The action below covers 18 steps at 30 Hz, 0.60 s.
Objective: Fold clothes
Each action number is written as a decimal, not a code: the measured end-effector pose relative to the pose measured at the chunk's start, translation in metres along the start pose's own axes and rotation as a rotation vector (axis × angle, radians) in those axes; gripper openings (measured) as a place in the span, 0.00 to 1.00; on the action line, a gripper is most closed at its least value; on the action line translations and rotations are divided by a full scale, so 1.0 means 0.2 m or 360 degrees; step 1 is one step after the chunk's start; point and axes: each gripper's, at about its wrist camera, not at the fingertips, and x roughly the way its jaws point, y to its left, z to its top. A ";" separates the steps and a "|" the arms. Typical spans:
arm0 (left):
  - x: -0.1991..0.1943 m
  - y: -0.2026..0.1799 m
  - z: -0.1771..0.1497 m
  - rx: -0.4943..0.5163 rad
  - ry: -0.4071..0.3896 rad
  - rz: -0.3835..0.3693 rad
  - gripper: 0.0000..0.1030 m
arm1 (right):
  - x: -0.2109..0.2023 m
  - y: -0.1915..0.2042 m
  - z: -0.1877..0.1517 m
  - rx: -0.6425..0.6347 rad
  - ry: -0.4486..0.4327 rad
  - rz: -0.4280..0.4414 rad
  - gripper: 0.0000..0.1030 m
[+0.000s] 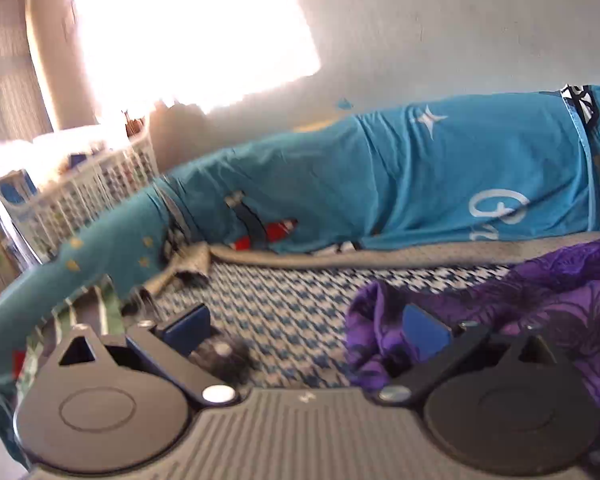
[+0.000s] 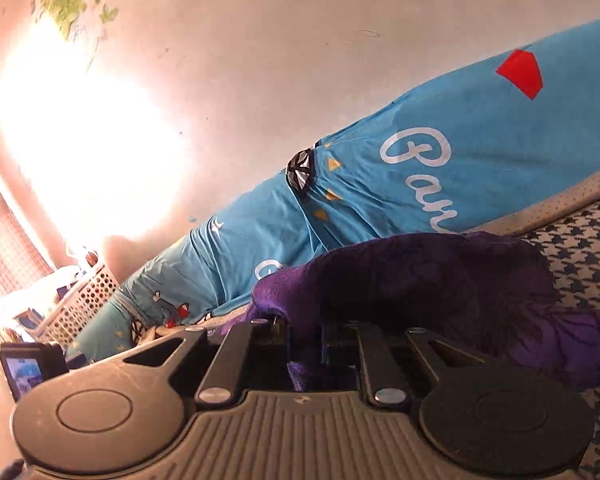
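Right tongs pinch purple garment.

Purple floral-looking garment, blue-white houndstooth sheet, turquoise printed pillows.

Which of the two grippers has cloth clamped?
The right gripper: its jaws are shut on the purple cloth. The left gripper is open, with nothing between its fingers.

The garment lies on the bedcover, at the right in the left wrist view. Behind both, pillows line the wall. A basket stands far left, past the pillows' end.
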 end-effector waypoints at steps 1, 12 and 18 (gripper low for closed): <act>0.01 0.01 -0.01 -0.0030 0.0022 -0.0028 1.00 | 0.01 0.00 0.00 0.0011 0.0000 -0.0025 0.14; -0.11 -0.08 -0.05 -0.0029 0.0054 -0.0358 1.00 | 0.09 0.13 -0.11 -0.0480 0.0078 -0.0418 0.37; -0.23 -0.14 -0.10 -0.0045 0.0127 -0.0825 1.00 | 0.07 0.11 -0.10 -0.0424 0.0062 -0.0415 0.22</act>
